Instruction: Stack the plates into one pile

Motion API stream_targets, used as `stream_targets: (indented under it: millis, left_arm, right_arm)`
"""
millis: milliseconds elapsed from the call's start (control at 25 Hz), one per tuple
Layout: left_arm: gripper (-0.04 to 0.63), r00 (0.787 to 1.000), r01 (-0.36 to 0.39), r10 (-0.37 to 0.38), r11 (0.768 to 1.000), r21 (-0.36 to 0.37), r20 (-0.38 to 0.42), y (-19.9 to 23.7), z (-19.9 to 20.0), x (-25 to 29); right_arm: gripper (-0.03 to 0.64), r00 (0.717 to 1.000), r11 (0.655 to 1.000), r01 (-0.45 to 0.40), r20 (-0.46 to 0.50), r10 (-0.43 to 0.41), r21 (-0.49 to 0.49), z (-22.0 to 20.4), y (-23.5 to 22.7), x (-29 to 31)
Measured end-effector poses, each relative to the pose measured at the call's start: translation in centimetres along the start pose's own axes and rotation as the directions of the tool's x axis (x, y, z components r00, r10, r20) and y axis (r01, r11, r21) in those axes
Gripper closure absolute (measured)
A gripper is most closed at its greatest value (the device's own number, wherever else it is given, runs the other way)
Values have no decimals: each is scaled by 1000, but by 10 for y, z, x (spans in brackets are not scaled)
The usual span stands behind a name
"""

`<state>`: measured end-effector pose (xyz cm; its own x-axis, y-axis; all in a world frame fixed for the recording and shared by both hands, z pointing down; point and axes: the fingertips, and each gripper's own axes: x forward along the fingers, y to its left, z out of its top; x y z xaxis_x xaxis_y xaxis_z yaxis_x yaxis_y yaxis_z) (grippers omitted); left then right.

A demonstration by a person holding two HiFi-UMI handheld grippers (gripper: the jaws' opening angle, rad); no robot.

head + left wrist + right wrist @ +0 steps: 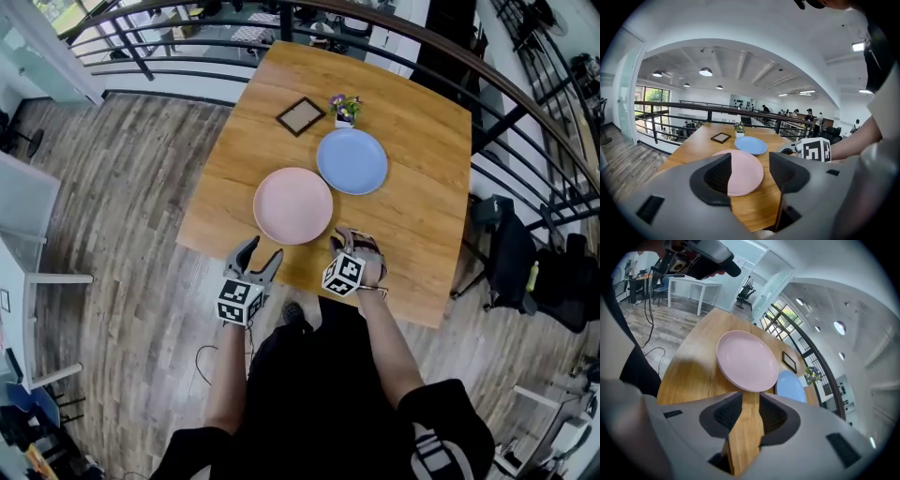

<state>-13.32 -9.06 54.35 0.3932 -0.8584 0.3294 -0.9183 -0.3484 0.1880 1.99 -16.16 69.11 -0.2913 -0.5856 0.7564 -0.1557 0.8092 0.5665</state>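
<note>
A pink plate lies on the near half of the wooden table, and a blue plate lies just beyond it to the right, the rims close together. My left gripper hovers at the table's front edge, just short of the pink plate, jaws open and empty. My right gripper is over the table at the pink plate's right near rim. In the right gripper view its jaws stand apart with only bare wood between them, the pink plate straight ahead. The left gripper view shows the pink plate through open jaws.
A small dark picture frame and a little flower pot stand behind the plates. A curved metal railing runs round the table's far side. A dark chair sits at the right, and a white table at far left.
</note>
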Motion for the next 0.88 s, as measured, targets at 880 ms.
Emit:
stream_targets:
  millis: [880]
  left_arm:
    - [337, 996, 27, -31, 998, -50, -83, -5, 6, 101]
  right_arm:
    - [497, 998, 999, -13, -64, 16, 49, -68, -89, 61]
